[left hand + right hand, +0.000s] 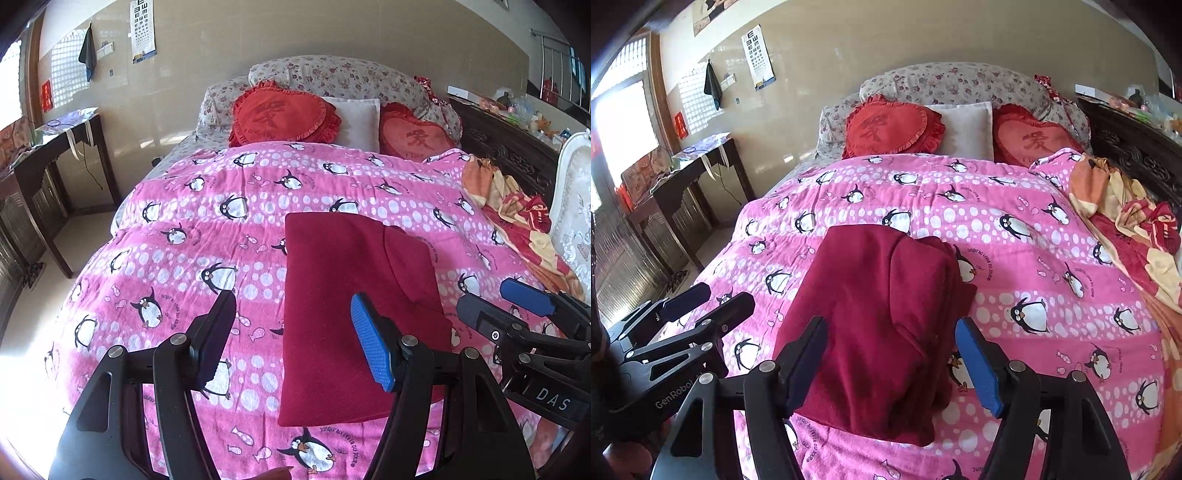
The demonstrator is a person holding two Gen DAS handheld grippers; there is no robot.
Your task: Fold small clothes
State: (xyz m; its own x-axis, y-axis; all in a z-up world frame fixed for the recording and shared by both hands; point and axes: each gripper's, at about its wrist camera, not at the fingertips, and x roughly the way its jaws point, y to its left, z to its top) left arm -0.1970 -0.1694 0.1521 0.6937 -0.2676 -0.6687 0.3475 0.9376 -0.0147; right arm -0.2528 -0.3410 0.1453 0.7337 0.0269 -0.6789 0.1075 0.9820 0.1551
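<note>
Garment: a dark red garment, folded into a long rectangle, lies flat on the pink penguin quilt of the bed, near its middle and toward the near edge.
Fold state: an upper layer lies over the right part, its edge running down the length; the near end looks thicker in the right wrist view, though whether that is a tucked sleeve or a hood I cannot tell.
Left gripper: fingers released, nothing between them; it hangs above the garment's near left part, clear of the cloth.
Right gripper: fingers spread, nothing held; it hangs over the near end, apart from the cloth as far as the view shows.
Step in hand: by my reading, a fold has been laid down and both grippers are off the cloth, between folds.
Next move: if a further fold is wanted, most likely each gripper takes a near corner and carries the near end over toward the far end, halving the length.
What it calls for: pinching all layers at once, keeping both corners level, and laying the edge square on the far edge.
Nearby: an orange blanket lies at the right, well apart.
</note>
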